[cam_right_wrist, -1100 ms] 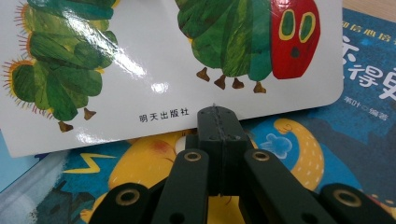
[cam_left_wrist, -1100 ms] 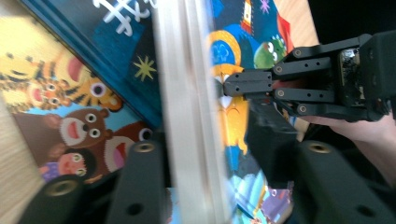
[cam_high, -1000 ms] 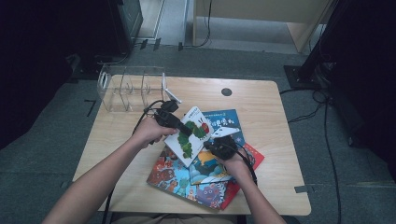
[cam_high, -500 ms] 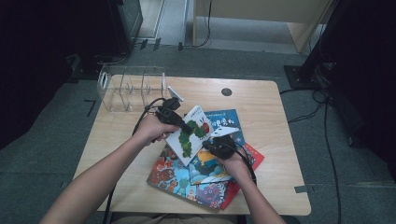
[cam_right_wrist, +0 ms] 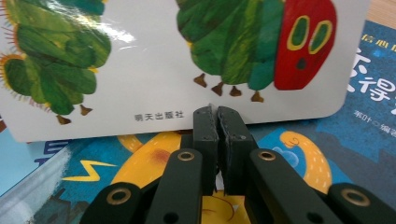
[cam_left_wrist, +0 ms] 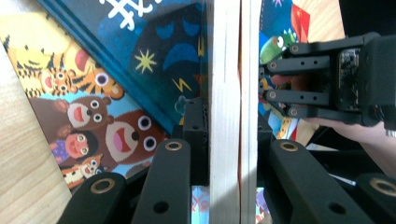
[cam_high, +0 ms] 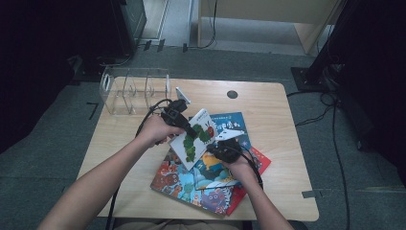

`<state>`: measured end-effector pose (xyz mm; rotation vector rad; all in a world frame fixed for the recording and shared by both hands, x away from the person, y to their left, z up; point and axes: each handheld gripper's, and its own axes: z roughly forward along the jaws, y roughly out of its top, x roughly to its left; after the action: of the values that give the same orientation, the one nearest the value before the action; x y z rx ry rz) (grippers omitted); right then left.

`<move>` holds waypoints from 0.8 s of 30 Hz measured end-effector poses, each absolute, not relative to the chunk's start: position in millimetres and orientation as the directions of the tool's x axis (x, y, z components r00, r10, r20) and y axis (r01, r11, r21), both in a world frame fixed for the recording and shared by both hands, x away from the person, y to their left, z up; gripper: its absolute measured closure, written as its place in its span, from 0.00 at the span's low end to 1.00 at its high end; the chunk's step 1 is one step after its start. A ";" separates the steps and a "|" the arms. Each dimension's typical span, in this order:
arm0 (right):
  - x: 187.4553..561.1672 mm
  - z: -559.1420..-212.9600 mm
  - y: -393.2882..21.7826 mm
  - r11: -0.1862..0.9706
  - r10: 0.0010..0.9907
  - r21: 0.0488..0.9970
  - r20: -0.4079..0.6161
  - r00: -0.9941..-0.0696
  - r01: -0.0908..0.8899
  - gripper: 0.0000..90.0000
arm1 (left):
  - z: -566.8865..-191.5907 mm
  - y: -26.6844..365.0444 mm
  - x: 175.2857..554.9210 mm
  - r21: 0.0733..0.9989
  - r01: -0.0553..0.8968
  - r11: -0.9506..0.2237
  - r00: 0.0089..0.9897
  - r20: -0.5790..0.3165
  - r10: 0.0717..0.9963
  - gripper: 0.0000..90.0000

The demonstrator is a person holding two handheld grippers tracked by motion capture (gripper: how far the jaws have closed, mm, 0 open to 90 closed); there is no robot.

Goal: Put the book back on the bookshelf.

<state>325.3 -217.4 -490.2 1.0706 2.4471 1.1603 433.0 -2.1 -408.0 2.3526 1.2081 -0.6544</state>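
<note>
Two claws grip one caterpillar board book point(cam_high: 195, 139).
Left claw point(cam_left_wrist: 224, 140) clamps its edge; right claw point(cam_right_wrist: 218, 122) pinches its lower edge; next, likely lift it clear of the stack.

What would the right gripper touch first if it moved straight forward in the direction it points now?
Most likely the caterpillar book. The shut right gripper points at its lower edge, with the tips right at that edge. Whether they already touch is unclear.
</note>
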 end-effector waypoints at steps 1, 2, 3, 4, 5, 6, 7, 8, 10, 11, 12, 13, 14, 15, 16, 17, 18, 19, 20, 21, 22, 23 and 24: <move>325.6 -490.3 -217.3 0.420 0.700 0.745 0.097 -0.708 0.518 0.96 | -408.2 -1.5 433.3 0.139 0.831 -0.539 0.510 -0.579 0.637 0.86; 325.6 -490.3 -217.1 0.421 0.700 0.745 0.097 -0.707 0.518 0.96 | -408.1 -1.2 433.4 0.137 0.830 -0.540 0.509 -0.579 0.636 0.86; 325.9 -490.3 -216.9 0.421 0.700 0.745 0.096 -0.707 0.517 0.96 | -408.1 -1.1 433.3 0.133 0.832 -0.538 0.506 -0.580 0.639 0.86; 326.0 -490.2 -216.8 0.422 0.700 0.744 0.095 -0.708 0.518 0.96 | -407.9 -1.0 433.4 0.129 0.832 -0.539 0.505 -0.580 0.640 0.86; 326.2 -490.1 -216.5 0.422 0.701 0.743 0.096 -0.707 0.519 0.96 | -407.8 -0.9 433.5 0.127 0.831 -0.542 0.506 -0.579 0.639 0.86; 326.3 -490.1 -216.3 0.424 0.700 0.743 0.094 -0.707 0.518 0.96 | -407.8 -0.6 433.6 0.125 0.830 -0.543 0.506 -0.579 0.639 0.86; 326.4 -490.1 -216.2 0.426 0.700 0.743 0.092 -0.709 0.516 0.96 | -407.8 -0.4 433.8 0.122 0.831 -0.543 0.503 -0.581 0.640 0.86; 326.7 -490.1 -216.0 0.426 0.699 0.743 0.091 -0.709 0.516 0.96 | -407.8 -0.1 434.0 0.118 0.831 -0.543 0.501 -0.582 0.640 0.86; 326.9 -490.1 -215.8 0.425 0.699 0.743 0.093 -0.709 0.517 0.96 | -407.6 0.2 434.2 0.113 0.831 -0.545 0.500 -0.583 0.641 0.85; 327.3 -490.3 -215.8 0.425 0.697 0.745 0.092 -0.711 0.514 0.96 | -407.4 0.1 434.2 0.112 0.831 -0.545 0.499 -0.582 0.642 0.85; 327.3 -490.3 -215.7 0.425 0.697 0.746 0.092 -0.711 0.513 0.96 | -407.3 0.0 434.3 0.107 0.831 -0.546 0.497 -0.583 0.642 0.85; 327.4 -490.3 -215.6 0.426 0.697 0.746 0.091 -0.711 0.512 0.96 | -407.0 -0.1 434.3 0.103 0.830 -0.548 0.497 -0.582 0.643 0.85; 327.4 -490.3 -215.5 0.426 0.697 0.746 0.089 -0.711 0.512 0.96 | -406.7 -0.5 434.0 0.099 0.830 -0.549 0.496 -0.582 0.645 0.85; 327.4 -490.2 -215.5 0.428 0.697 0.745 0.088 -0.712 0.511 0.96 | -406.2 -0.9 433.6 0.096 0.830 -0.550 0.495 -0.582 0.645 0.85; 327.3 -490.1 -215.4 0.429 0.697 0.745 0.087 -0.712 0.511 0.96 | -405.8 -1.3 433.3 0.095 0.826 -0.556 0.500 -0.579 0.644 0.85; 327.3 -490.1 -215.4 0.429 0.696 0.745 0.087 -0.712 0.511 0.96 | -405.2 -1.9 432.6 0.093 0.825 -0.558 0.501 -0.578 0.644 0.85; 327.4 -490.1 -215.5 0.430 0.696 0.745 0.086 -0.713 0.510 0.96 | -404.4 -2.5 431.8 0.093 0.824 -0.559 0.503 -0.575 0.645 0.85; 327.4 -490.1 -215.4 0.431 0.695 0.746 0.085 -0.714 0.508 0.97 | -403.8 -2.8 431.2 0.092 0.822 -0.562 0.505 -0.573 0.646 0.84; 327.3 -490.2 -215.2 0.432 0.695 0.746 0.083 -0.714 0.507 0.97 | -403.5 -2.6 431.0 0.091 0.821 -0.564 0.507 -0.572 0.645 0.84; 327.4 -490.2 -215.0 0.433 0.695 0.746 0.080 -0.714 0.506 0.98 | -403.4 -2.3 430.9 0.089 0.820 -0.565 0.507 -0.571 0.646 0.84; 327.4 -490.1 -214.6 0.432 0.697 0.745 0.082 -0.712 0.508 0.98 | -403.3 -2.0 430.8 0.085 0.823 -0.562 0.502 -0.573 0.648 0.84; 327.7 -490.1 -214.3 0.429 0.698 0.744 0.087 -0.711 0.512 0.99 | -403.0 -1.5 431.0 0.082 0.821 -0.565 0.503 -0.572 0.648 0.84; 328.2 -490.0 -214.0 0.429 0.697 0.743 0.088 -0.711 0.513 0.99 | -402.9 -1.3 430.8 0.082 0.821 -0.565 0.503 -0.572 0.648 0.84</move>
<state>328.2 -214.0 -490.0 1.0579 2.4500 1.1514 430.8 -1.3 -402.9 2.4067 1.2266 -0.7020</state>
